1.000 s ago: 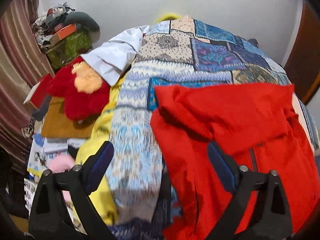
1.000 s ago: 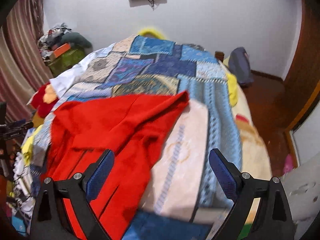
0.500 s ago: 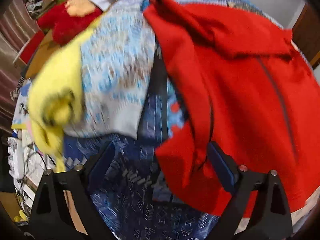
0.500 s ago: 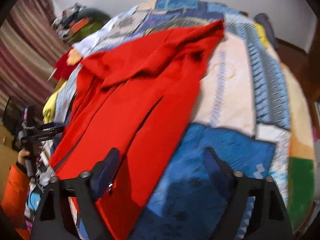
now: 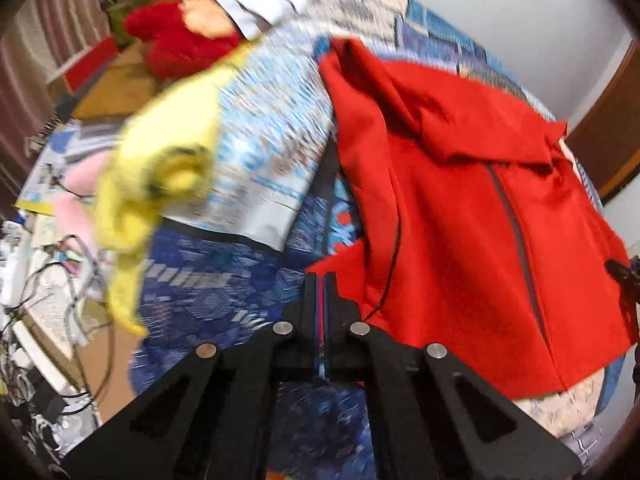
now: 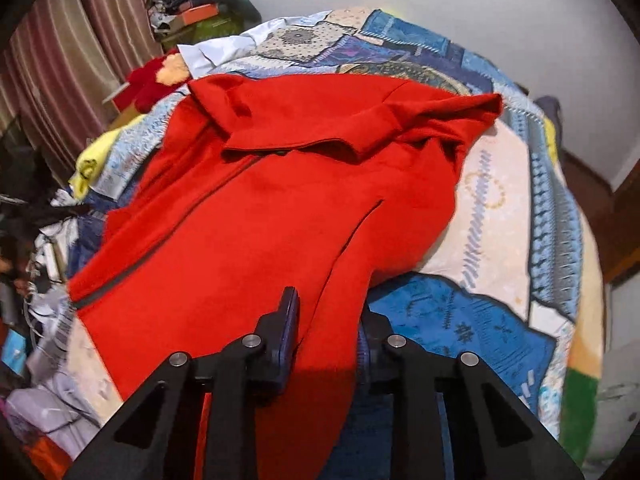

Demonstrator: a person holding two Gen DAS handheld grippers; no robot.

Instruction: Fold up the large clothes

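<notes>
A large red zip jacket [image 5: 472, 216] lies spread on a patchwork quilt [image 5: 264, 136] on a bed, hood end far, hem near. In the left wrist view my left gripper [image 5: 320, 280] is shut with its tips pinching the jacket's near left hem corner. In the right wrist view the jacket [image 6: 288, 200] fills the middle, and my right gripper [image 6: 328, 320] is shut on a thick fold of its near right hem, red cloth bunched between the fingers.
A yellow cloth [image 5: 156, 176] hangs off the bed's left side. A red plush toy [image 5: 180, 40], boxes and a clothes pile [image 6: 192, 4] stand at the far left by the curtain. Cables and papers [image 5: 48, 280] litter the floor at left.
Both grippers were open a second ago and have moved down to the jacket's near hem. Both have closed on the red cloth.
</notes>
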